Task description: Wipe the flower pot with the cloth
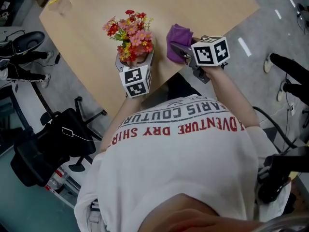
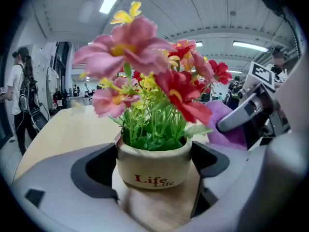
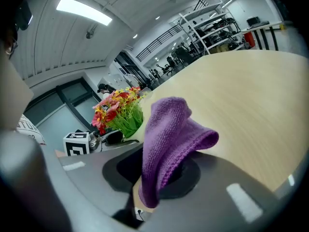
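**Hazards**

1. Pot slide or tip. The left tongs [image 2: 155, 164] are spread, with the pot [image 2: 145, 170] standing on the bench [image 1: 193, 8] between the jaws. The pads sit just beside the pot walls, and no firm press is visible. If the wipe starts in this condition, side pressure from the cloth will likely push the pot along the bench or tilt it. The tall flowers [image 2: 145, 57] add to the tipping risk.
2. Bench edge. In the head view the pot stands near the near edge of the bench. A push toward the person could carry it off.
3. Cloth slip. The right tongs [image 3: 159, 178] are pressed together on the purple cloth [image 3: 169, 129], pinching its lower part. The upper part stands up and folds over freely. Drag against the pot could pull the cloth out of the pinch.
4. Snagging and hard contact. The loose fold may catch the flowers. If the cloth bunches aside, the bare jaw could strike the pot.

**Position**

The cloth is held off the bench, to the right of the pot and apart from it. Wiping contact is not yet made.

**Containers**

- Pot: cream, marked "Life"; holds green stems with red, pink and yellow flowers.
- Clear container [image 1: 63, 5] near the far bench corner: contents cannot be determined.
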Demonstrator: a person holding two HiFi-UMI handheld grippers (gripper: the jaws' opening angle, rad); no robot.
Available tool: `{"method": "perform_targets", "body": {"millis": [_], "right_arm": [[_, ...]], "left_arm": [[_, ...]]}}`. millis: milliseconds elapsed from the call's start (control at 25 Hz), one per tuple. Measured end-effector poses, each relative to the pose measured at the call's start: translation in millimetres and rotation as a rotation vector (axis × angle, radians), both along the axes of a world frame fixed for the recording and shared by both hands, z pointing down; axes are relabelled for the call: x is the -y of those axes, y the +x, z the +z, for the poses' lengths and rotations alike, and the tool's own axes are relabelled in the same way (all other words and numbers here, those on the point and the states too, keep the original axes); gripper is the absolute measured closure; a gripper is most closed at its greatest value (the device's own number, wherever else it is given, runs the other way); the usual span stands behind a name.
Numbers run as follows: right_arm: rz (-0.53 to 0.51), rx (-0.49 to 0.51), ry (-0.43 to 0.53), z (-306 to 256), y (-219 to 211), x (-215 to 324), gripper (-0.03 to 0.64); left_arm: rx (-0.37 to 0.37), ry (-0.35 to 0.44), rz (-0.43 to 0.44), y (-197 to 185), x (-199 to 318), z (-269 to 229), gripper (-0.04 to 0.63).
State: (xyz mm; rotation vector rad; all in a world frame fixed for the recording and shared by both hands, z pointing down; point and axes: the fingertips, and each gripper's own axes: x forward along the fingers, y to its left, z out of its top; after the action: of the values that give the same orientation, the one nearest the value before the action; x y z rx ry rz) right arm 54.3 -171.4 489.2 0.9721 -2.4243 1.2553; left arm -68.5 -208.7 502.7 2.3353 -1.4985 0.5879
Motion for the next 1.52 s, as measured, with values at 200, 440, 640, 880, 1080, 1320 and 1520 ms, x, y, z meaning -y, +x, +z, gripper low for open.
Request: {"method": "perform_targets", "body": {"millis": [200,440,640,880,1080,1320,1520], "right_arm": [[-0.085,0.049,-0.005,-12.1,-12.4,7.4,0.569],[-0.158,0.098,-0.029,-18.8,-28.6,14.8,0.569],[-0.184,0.138,-0.058,-23.3,-21.2,25.7,0.569],[-0.231,0.176,-0.081,-12.2,-33.0,26.7,0.569],[-0.254,0.159,-0.096,-3.7,-39.7,29.1,0.569],[-0.278,0.025,-0.077,12.8,-42.3,36.6,0.569],[-0.318,-0.148,-0.087,34.4,-46.1,41.2,0.571]], "left_arm": [[-0.002,-0.007,0.237,9.5,-3.9,-2.6,0.101],[0.026,-0.029,0.568,9.3,-9.2,-5.0,0.101],[0.033,-0.042,0.684,20.6,-5.7,-7.1,0.101],[0.045,-0.048,0.723,19.3,-9.5,3.8,0.101],[0.04,-0.047,0.724,20.1,-9.6,2.8,0.101],[0.041,-0.042,0.745,19.0,-10.3,1.1,0.101],[0.042,-0.047,0.767,16.4,-8.9,1.9,0.1]]}}
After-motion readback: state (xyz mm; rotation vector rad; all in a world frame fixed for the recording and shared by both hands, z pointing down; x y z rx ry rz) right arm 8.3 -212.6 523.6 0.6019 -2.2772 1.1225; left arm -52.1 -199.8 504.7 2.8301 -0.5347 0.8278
